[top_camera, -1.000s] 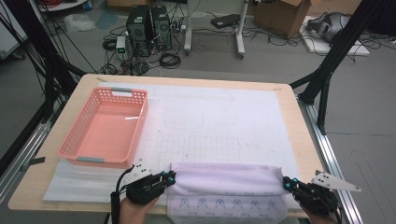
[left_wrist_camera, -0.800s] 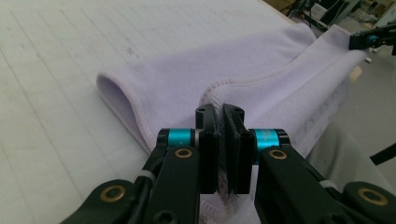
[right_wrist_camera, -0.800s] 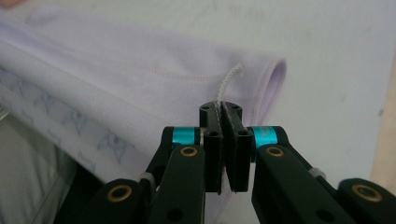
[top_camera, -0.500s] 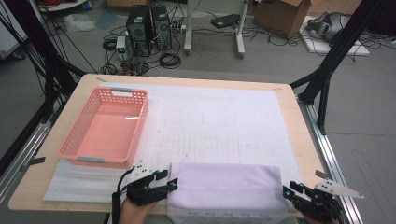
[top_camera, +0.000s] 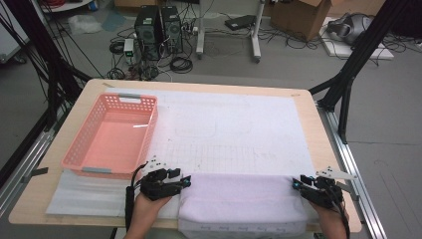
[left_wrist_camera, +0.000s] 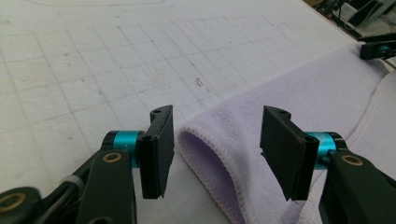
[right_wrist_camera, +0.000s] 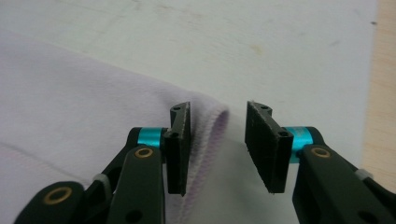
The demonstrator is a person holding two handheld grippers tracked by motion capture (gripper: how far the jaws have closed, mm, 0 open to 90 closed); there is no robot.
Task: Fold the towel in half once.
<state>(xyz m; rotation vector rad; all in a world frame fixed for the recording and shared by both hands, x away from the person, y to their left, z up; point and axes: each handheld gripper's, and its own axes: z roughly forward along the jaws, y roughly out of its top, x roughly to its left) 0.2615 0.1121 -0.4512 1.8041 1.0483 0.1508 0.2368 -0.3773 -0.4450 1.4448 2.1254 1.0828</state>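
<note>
A pale lilac towel (top_camera: pixel 241 199) lies folded along the table's near edge. My left gripper (top_camera: pixel 185 182) sits at its far left corner, and my right gripper (top_camera: pixel 298 183) at its far right corner. In the left gripper view the towel's folded corner (left_wrist_camera: pixel 210 144) lies between the spread jaws of the left gripper (left_wrist_camera: pixel 215 149), with no pad pressing on it. In the right gripper view the towel's hemmed corner (right_wrist_camera: pixel 212 123) lies inside the right gripper (right_wrist_camera: pixel 217 144), close to one jaw and not pinched. Both pairs of jaws have just been opening.
A pink plastic basket (top_camera: pixel 113 137) stands at the table's left, just beyond my left hand. A white gridded mat (top_camera: pixel 234 129) covers the tabletop. The other gripper (left_wrist_camera: pixel 378 46) shows far off in the left gripper view. The table's wooden right edge (top_camera: pixel 318 139) runs close to my right hand.
Both grippers have let go of the towel's corners and their jaws have spread. The towel's top layer has come forward and settled flat, covering most of the printed strip seen earlier.
</note>
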